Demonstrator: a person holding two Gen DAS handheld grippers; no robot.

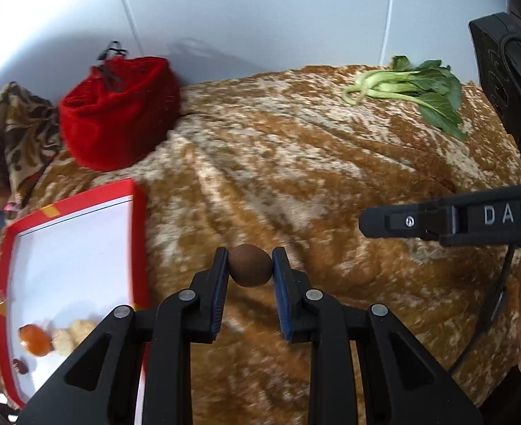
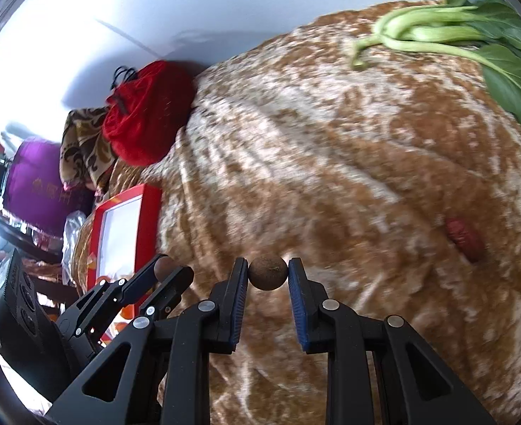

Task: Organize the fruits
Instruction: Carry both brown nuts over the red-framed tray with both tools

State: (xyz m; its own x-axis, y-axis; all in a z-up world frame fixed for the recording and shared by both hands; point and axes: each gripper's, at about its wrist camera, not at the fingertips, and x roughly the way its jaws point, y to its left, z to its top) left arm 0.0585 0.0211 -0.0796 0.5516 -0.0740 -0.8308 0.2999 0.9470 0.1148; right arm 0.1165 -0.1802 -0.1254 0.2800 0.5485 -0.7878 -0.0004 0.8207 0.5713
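A brown-and-cream mottled cloth (image 1: 278,163) covers the surface. Taking the red-rimmed white tray (image 1: 136,233) as landmark: a red velvet pouch (image 1: 118,113) sits just behind it, and a bunch of leafy greens (image 1: 413,88) lies far across from it. Inside the tray, an orange fruit (image 1: 35,340) and pale pieces (image 1: 71,336) are seen. Beside the tray, the left tool (image 1: 250,265) is closed on a brown round fruit (image 1: 250,265); further from it, the right tool (image 2: 268,272) is clamped on a second brown fruit (image 2: 268,272). A red date (image 2: 464,239) lies beyond.

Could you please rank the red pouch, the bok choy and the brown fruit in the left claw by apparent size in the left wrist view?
1. Red pouch
2. Bok choy, though it lies farther away
3. Brown fruit, smallest despite being nearest
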